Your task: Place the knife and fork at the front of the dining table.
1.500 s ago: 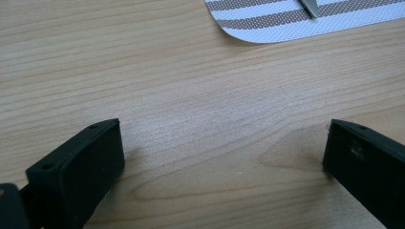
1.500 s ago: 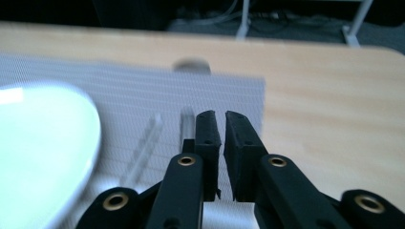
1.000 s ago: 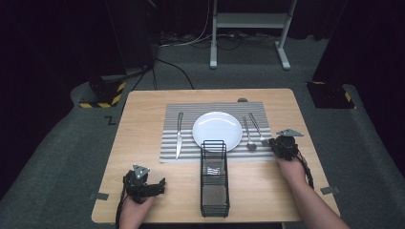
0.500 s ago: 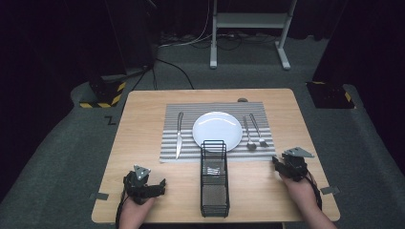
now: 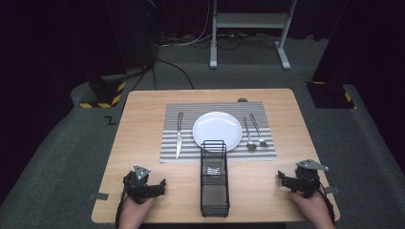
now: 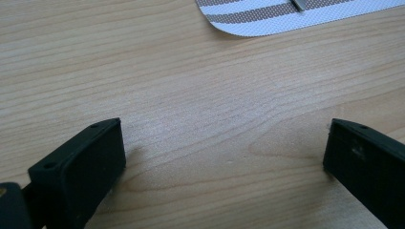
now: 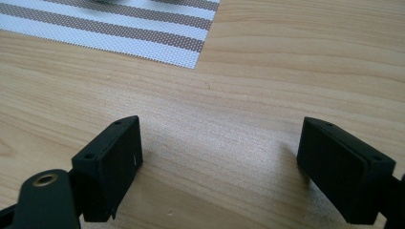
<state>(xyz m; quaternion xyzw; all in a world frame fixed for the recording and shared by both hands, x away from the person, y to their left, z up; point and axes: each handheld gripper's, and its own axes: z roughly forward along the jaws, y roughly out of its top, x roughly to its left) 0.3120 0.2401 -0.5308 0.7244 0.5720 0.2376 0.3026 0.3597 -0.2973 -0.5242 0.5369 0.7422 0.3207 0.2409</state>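
Now that the right gripper [image 5: 285, 182] has drawn back from the spoons [image 5: 253, 132] to the table's [image 5: 143, 102] near edge, its jaws having just been opening onto nothing, and the left gripper [image 5: 155, 187] rests wide open and empty, the place setting looks finished.

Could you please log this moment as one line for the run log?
left gripper: open, empty, on table | right gripper: just opened, empty, near table edge | fork, spoon: on placemat beside plate

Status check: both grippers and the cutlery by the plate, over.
Left gripper open, empty. Right gripper jaws just opened, empty. Two silver metal spoons on striped placemat. Black wire mesh caddy between grippers.
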